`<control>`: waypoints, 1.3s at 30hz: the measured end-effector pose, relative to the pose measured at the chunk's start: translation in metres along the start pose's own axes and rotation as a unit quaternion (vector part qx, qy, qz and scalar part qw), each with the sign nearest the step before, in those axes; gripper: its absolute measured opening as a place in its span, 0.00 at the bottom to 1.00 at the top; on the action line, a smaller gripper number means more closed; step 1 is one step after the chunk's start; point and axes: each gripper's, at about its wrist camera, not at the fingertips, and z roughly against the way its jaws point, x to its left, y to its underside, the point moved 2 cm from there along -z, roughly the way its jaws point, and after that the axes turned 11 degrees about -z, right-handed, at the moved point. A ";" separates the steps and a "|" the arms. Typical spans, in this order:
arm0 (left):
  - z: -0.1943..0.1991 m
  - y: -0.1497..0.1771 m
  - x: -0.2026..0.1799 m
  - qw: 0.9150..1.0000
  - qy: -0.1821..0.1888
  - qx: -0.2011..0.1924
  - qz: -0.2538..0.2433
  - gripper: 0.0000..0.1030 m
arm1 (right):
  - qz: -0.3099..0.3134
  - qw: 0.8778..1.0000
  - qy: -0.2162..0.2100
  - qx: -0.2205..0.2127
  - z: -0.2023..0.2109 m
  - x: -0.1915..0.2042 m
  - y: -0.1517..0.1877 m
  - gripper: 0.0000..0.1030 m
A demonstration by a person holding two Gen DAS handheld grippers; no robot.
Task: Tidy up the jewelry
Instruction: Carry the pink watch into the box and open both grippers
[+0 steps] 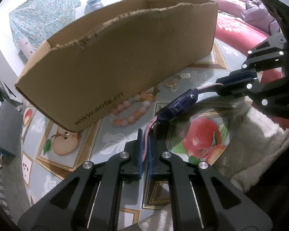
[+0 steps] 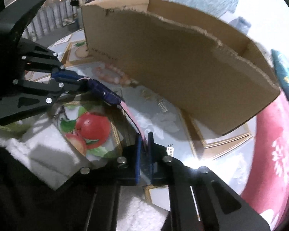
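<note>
Left claw closed on one pink strap end of a watch; right claw likewise clamped on the other strap end, seen close in its own view. Held stretched between the two, lifted clear of the table, dark blue body hanging mid-span. Gripped at both ends, probably to keep the strap straight and untwisted for carrying over the torn rim and into the cardboard box standing just beyond. Behind the watch, a bead bracelet of pink and orange lying on the fruit-print cloth, touching or nearly touching the box's front wall, not yet put away. Further right, something small and golden, perhaps a chain, too blurred to tell. Past the table's edge, a red bedspread.
</note>
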 end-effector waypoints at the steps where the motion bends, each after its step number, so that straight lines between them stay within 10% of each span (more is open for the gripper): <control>1: 0.005 0.002 0.003 1.000 -0.002 -0.005 0.001 0.03 | -0.001 1.000 0.006 -0.010 0.003 0.001 0.000 0.05; 20: 0.109 -0.083 0.060 0.988 -0.068 -0.138 0.020 0.03 | -0.001 0.986 -0.002 -0.167 0.097 -0.028 -0.102 0.04; 28: 0.044 -0.129 0.128 0.992 0.045 -0.050 0.103 0.03 | -0.103 0.990 -0.097 0.015 0.006 -0.095 -0.181 0.04; 39: -0.103 -0.140 0.169 0.950 0.209 0.125 0.197 0.04 | -0.086 0.975 -0.019 0.204 -0.115 -0.122 -0.224 0.05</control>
